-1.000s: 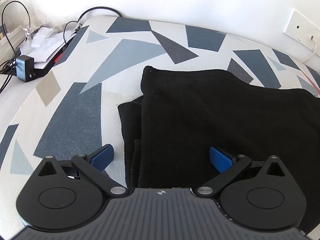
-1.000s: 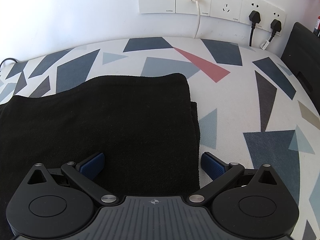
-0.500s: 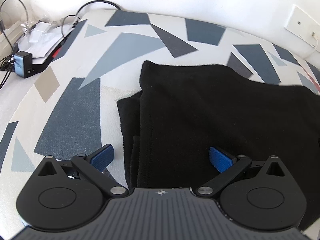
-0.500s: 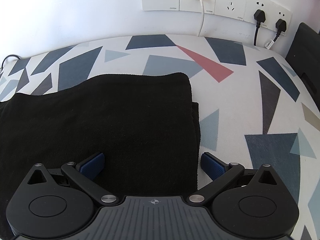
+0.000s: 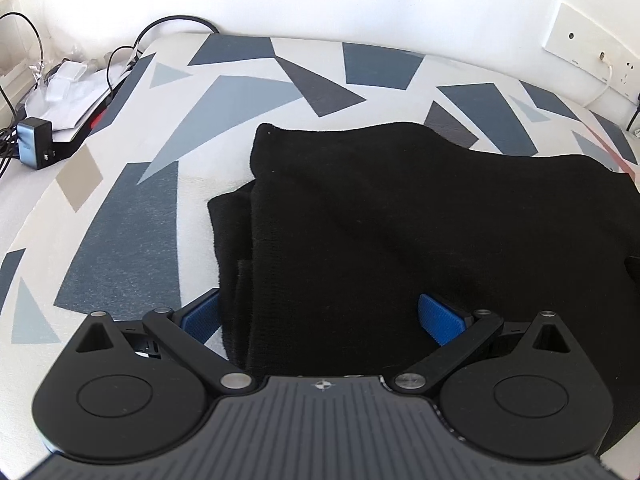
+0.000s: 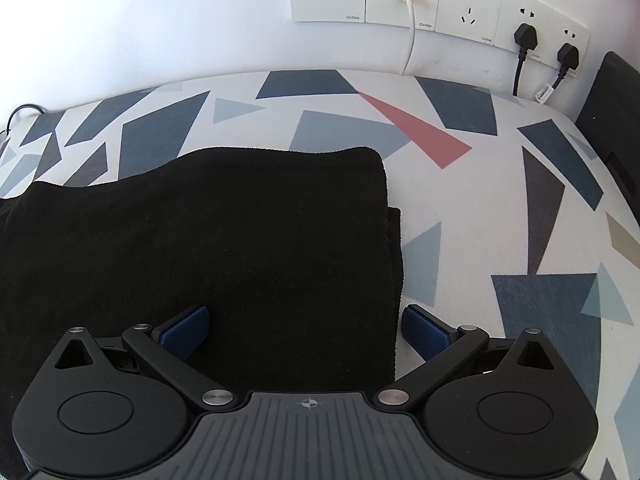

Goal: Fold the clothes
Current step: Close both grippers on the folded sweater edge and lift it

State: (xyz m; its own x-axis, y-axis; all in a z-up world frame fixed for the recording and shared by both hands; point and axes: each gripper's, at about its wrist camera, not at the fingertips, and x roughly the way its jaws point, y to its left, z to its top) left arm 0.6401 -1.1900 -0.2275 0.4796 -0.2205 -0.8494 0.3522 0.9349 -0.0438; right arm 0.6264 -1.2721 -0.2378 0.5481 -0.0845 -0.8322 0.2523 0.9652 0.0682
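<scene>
Two grippers: left gripper [image 5: 320, 318] spread wide over the left end of the black garment [image 5: 400, 232], holding nothing; right gripper [image 6: 306, 330] likewise wide apart over the garment's right end [image 6: 200, 240], holding nothing
Left pads: one blue pad [image 5: 200, 314] just off the cloth edge above the patterned cover [image 5: 120, 240]; the other [image 5: 440, 318] above black cloth
Right pads: one [image 6: 186, 330] above the cloth; the other [image 6: 424, 332] just past its right edge
Garment: folded, flat on the cover, lengthwise between both grippers; lower layer sticking out beyond the top layer at each end
Around, left side: charger block [image 5: 34, 142], black cables [image 5: 176, 24] and crumpled white paper [image 5: 76, 88] off the cover's far left corner; well apart from the cloth
Around, right side: wall socket strip [image 6: 436, 4] with a white cable [image 6: 410, 36] and two black plugs [image 6: 526, 36]; dark panel [image 6: 612, 120] at the right edge
In the way: nothing between pads and cloth
Against a second ago: both views nearly the same; left view shifted slightly toward the sockets; spread of both grippers unchanged
Hard to tell: whether any pad touches the cloth; near edge of the garment hidden under both gripper bodies; folds lost in the black
</scene>
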